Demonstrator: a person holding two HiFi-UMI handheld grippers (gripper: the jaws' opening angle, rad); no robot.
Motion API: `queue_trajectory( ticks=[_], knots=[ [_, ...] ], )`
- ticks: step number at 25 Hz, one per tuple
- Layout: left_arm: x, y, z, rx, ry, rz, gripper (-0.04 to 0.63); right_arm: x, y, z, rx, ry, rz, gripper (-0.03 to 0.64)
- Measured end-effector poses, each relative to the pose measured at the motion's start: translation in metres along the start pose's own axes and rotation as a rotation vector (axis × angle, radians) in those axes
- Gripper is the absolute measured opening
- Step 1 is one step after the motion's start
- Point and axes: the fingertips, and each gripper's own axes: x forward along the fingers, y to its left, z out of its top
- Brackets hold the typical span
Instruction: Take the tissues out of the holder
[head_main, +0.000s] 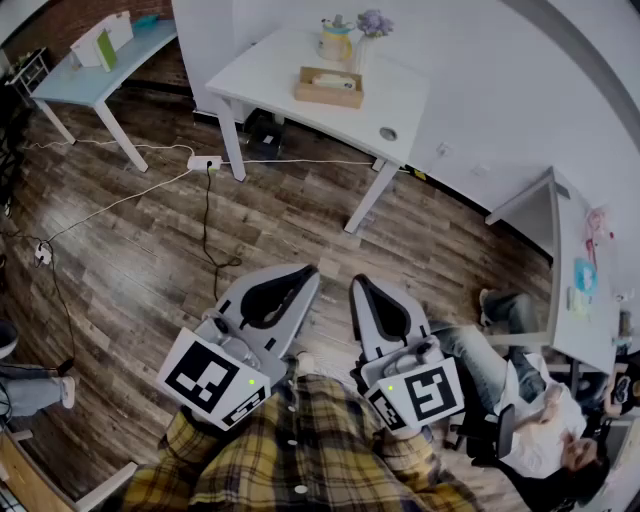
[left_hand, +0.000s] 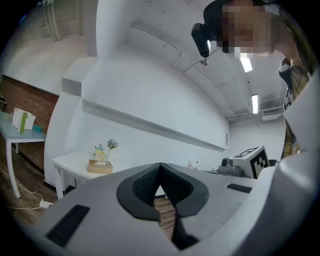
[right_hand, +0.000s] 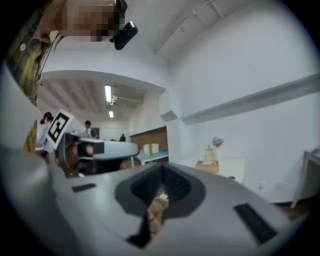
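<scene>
A wooden tissue holder (head_main: 328, 86) with white tissue showing on top sits on the white table (head_main: 400, 95) at the far side of the room. A yellow jug (head_main: 336, 42) and a small vase of flowers (head_main: 374, 24) stand behind it. Both grippers are held close to my body, well short of the table, above the wooden floor. My left gripper (head_main: 311, 273) is shut with nothing in it; the holder (left_hand: 100, 167) appears small and far off beyond its left jaw. My right gripper (head_main: 357, 284) is also shut and empty, and the holder (right_hand: 207, 166) is distant in its view.
A power strip (head_main: 205, 162) and cables lie on the wooden floor before the table. A pale blue table (head_main: 100, 75) with boxes stands far left. A white desk (head_main: 575, 270) and a seated person (head_main: 535, 425) are at the right.
</scene>
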Motion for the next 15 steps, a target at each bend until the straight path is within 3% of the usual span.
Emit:
queue_trajectory(
  ticks=[15],
  knots=[
    [-0.002,-0.01,-0.006,0.009,0.014,0.004,0.011,-0.015,-0.002,-0.004,0.021,-0.001,-0.021,0.011]
  ],
)
